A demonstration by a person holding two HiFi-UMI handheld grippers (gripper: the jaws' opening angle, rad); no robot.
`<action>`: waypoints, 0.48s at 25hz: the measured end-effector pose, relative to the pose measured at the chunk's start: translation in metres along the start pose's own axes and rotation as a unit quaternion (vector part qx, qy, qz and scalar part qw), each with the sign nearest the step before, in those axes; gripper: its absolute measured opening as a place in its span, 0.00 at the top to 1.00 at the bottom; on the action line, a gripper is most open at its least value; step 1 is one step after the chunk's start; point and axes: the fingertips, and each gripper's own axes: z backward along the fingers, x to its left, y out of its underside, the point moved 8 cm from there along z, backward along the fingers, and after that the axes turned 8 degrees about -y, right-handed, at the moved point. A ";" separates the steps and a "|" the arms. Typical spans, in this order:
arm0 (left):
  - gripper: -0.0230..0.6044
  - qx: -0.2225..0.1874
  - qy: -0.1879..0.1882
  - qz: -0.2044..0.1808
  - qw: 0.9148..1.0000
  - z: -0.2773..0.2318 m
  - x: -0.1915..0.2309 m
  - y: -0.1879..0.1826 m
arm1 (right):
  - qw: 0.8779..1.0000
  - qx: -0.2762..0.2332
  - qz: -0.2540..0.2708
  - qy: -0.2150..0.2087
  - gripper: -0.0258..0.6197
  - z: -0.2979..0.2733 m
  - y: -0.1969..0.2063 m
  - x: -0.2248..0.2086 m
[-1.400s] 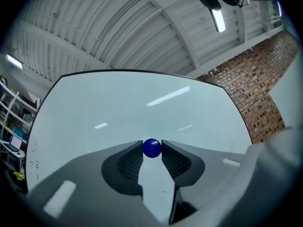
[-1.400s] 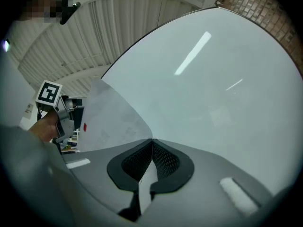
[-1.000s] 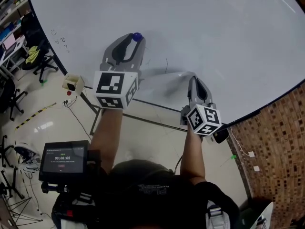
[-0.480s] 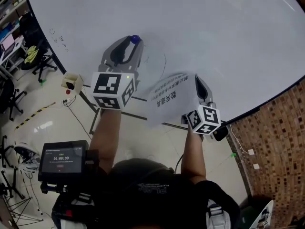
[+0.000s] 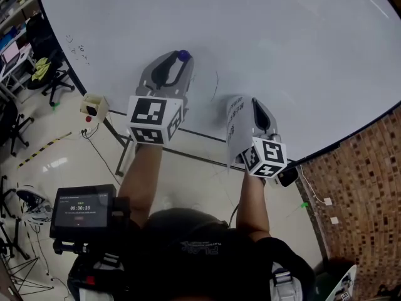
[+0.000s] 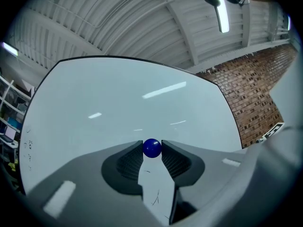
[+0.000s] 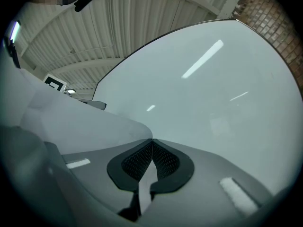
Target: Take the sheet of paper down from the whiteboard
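Observation:
The white sheet of paper [image 5: 237, 129] is off the whiteboard [image 5: 282, 36] and hangs curled, nearly edge-on, with dark print showing. My right gripper [image 5: 255, 101] is shut on its edge just in front of the board. In the right gripper view the jaws [image 7: 152, 143] meet on the paper [image 7: 71, 126], which spreads out to the left. My left gripper [image 5: 180, 60] is further left, close to the board, shut on a small blue ball magnet [image 5: 183, 54]. In the left gripper view the magnet [image 6: 151, 148] sits pinched between the fingertips.
The board's dark lower frame [image 5: 200, 135] runs below both grippers. A brick wall [image 5: 357, 193] stands at the right. A small cream box [image 5: 94, 107], office chairs [image 5: 44, 74] and floor cables lie at the left. A screen [image 5: 81, 209] is mounted near my body.
The sheet lay flat by the board, then swung away from it showing its print, and now hangs folded beside the right gripper. The left gripper stays put with the magnet.

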 end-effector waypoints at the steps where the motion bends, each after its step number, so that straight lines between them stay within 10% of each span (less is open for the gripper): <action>1: 0.77 0.001 0.000 0.000 1.000 0.000 0.000 0.001 | 1.000 -0.001 0.002 0.001 0.94 0.000 -0.001 0.001; 12: 0.77 0.001 0.003 -0.005 1.000 0.001 -0.004 0.003 | 0.999 -0.029 0.016 -0.009 0.94 0.004 -0.018 0.019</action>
